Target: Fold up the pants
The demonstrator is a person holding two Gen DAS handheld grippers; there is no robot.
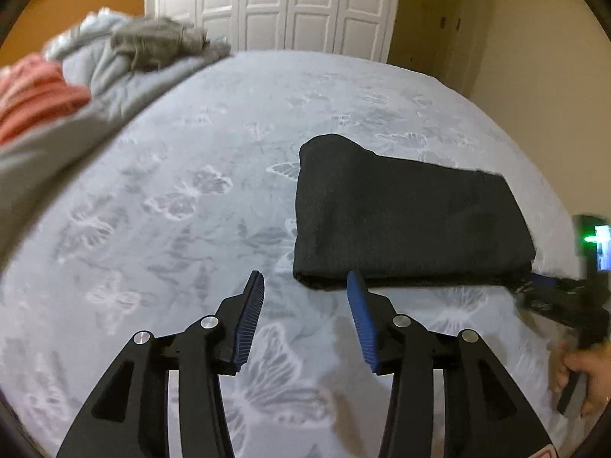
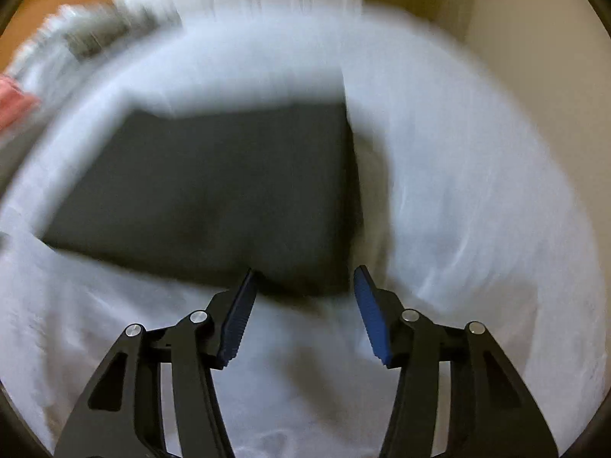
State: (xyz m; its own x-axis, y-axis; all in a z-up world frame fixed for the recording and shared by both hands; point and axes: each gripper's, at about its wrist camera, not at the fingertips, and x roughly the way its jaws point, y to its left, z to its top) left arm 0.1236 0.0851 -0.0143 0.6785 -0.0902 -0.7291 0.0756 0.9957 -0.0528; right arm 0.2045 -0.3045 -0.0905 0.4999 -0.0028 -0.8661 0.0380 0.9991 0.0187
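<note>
Black pants (image 1: 404, 217) lie folded into a thick rectangle on the pale bed sheet (image 1: 191, 198). My left gripper (image 1: 305, 280) hovers just in front of the bundle's near left corner, jaws open with only sheet between the blue pads. At the right edge of that view the right gripper (image 1: 542, 286) reaches the bundle's near right corner, with a hand (image 1: 584, 374) on its handle. The right wrist view is blurred: the pants (image 2: 214, 191) fill the middle, and my right gripper (image 2: 303, 273) stands open at their near edge, apart from the cloth.
A heap of grey bedding (image 1: 126, 65) with a grey garment (image 1: 160, 40) and a pink cloth (image 1: 34, 95) lies at the far left of the bed. White wardrobe doors (image 1: 290, 4) stand behind the bed.
</note>
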